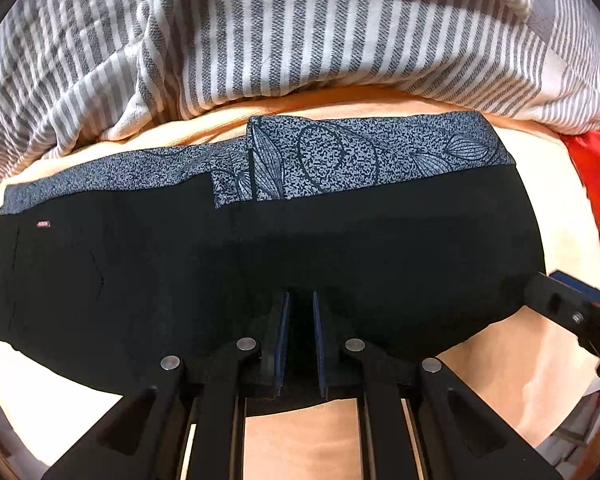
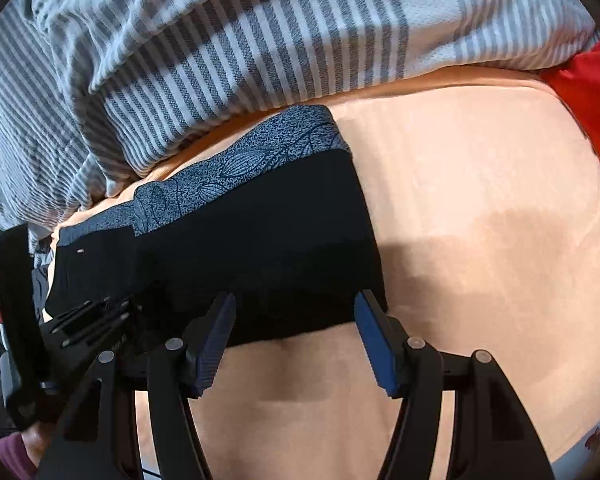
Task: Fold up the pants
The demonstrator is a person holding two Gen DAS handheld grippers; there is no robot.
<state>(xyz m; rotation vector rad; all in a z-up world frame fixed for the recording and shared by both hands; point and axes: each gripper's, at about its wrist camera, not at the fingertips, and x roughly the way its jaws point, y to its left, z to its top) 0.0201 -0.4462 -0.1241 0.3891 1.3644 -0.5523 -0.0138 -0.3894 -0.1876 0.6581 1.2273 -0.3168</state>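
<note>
Black pants (image 1: 180, 264) with a blue-grey patterned waistband (image 1: 340, 152) lie folded flat on a peach sheet (image 1: 500, 360). My left gripper (image 1: 300, 300) sits over the pants' near edge, its jaws close together with a narrow gap; I cannot tell if cloth is pinched. In the right wrist view the pants (image 2: 260, 240) lie left of centre. My right gripper (image 2: 296, 304) is open, its fingertips at the near right corner of the pants, holding nothing. The left gripper shows at the left (image 2: 92, 320). The right gripper shows at the right edge of the left wrist view (image 1: 572, 304).
A grey-and-white striped duvet (image 1: 260, 40) is bunched along the far side of the bed, also in the right wrist view (image 2: 220, 40). A red cloth (image 1: 596, 168) lies at the far right (image 2: 580, 92). Bare peach sheet (image 2: 480, 220) spreads right of the pants.
</note>
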